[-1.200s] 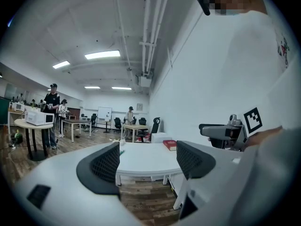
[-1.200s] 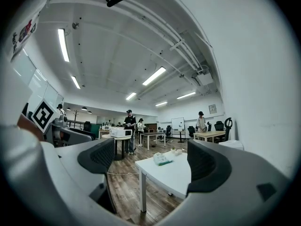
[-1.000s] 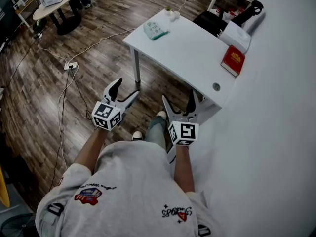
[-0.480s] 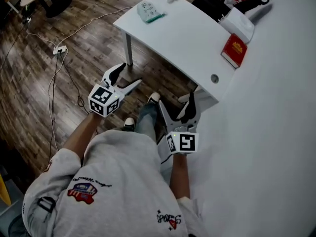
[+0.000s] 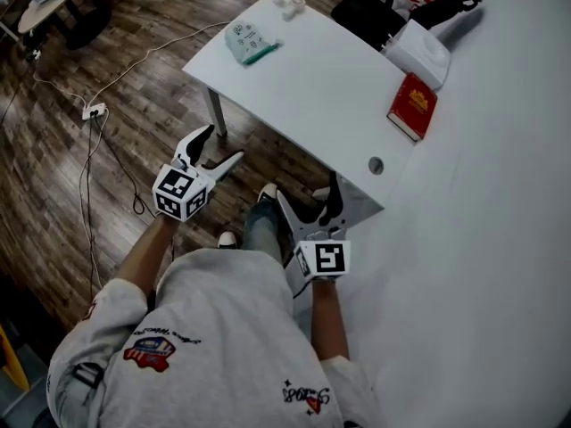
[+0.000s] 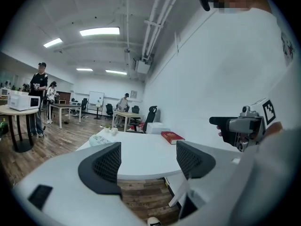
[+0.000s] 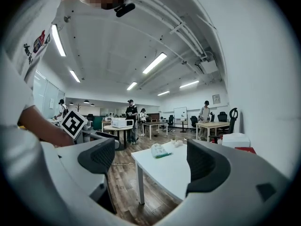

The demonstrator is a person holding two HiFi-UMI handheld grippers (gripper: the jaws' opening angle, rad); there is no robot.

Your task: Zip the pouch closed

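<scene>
Across the white table [image 5: 312, 87], the pouch [image 5: 247, 41] lay at the far corner, well apart from us, so we held our left gripper [image 5: 221, 145] and right gripper [image 5: 308, 188] low, jaws wide apart and empty.

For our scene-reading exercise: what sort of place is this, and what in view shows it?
Most likely an open-plan office or lab. It has several desks with office chairs, a whiteboard at the far end, and strip lights overhead.
</scene>
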